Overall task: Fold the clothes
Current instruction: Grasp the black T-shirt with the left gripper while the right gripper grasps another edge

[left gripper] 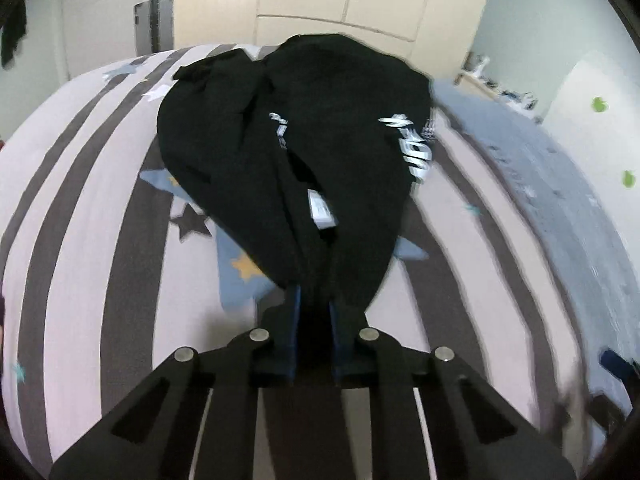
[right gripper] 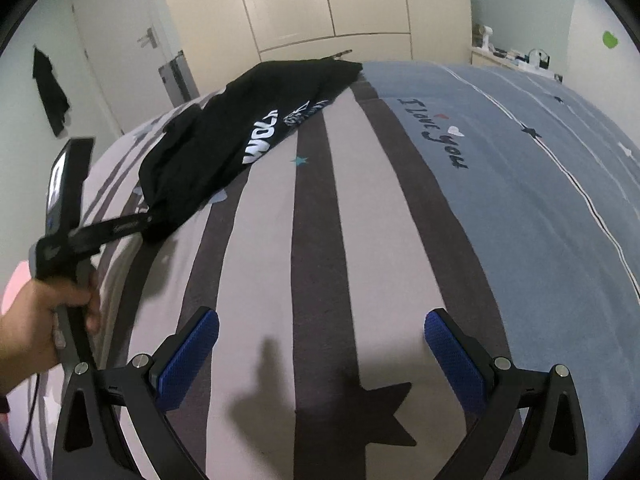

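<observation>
A black garment with white lettering lies bunched on the striped bed cover. My left gripper is shut on its near edge, the cloth pinched between the blue pads. In the right wrist view the same black garment stretches from the far middle of the bed toward the left, where a hand holds the left gripper clamped on it. My right gripper stands open low over the bare striped bed cover, well to the right of the garment, with nothing between its blue pads.
The bed cover has grey and white stripes with stars and a blue section on the right. Cream wardrobe doors stand behind the bed. A door and a dark hanging cloth are at the left; a small shelf at the right.
</observation>
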